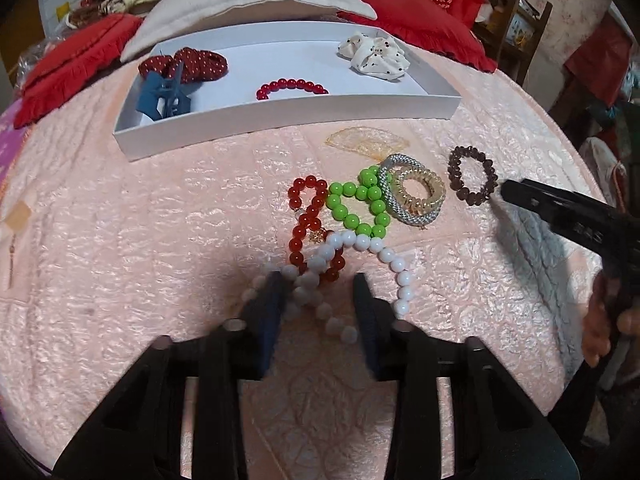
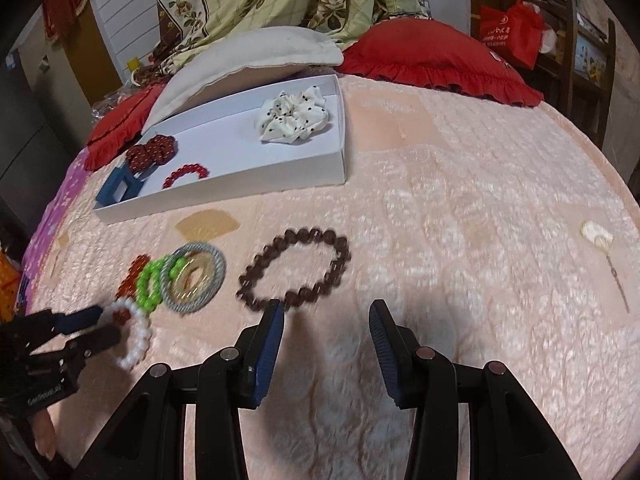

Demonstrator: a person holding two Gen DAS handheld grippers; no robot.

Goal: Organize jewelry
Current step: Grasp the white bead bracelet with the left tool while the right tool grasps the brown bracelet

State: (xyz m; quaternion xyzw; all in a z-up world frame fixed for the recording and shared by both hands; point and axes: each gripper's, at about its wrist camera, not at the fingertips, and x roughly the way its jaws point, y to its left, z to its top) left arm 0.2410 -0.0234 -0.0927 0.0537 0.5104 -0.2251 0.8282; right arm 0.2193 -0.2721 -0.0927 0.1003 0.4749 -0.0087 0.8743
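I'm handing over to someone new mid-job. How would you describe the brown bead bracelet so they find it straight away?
Start at the white tray on the pink bedspread, then look nearer the camera at the loose cluster of bracelets. The brown bracelet lies flat by itself at that cluster's right end, just ahead of the open right gripper. It is the only dark brown one and overlaps nothing, unlike the tangled red, green and white strands.

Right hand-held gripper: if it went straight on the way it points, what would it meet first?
Probably the brown bead bracelet: the open right hand-held gripper has its near edge at its left fingertip. Past that lies bare pink bedspread; depth is uncertain.
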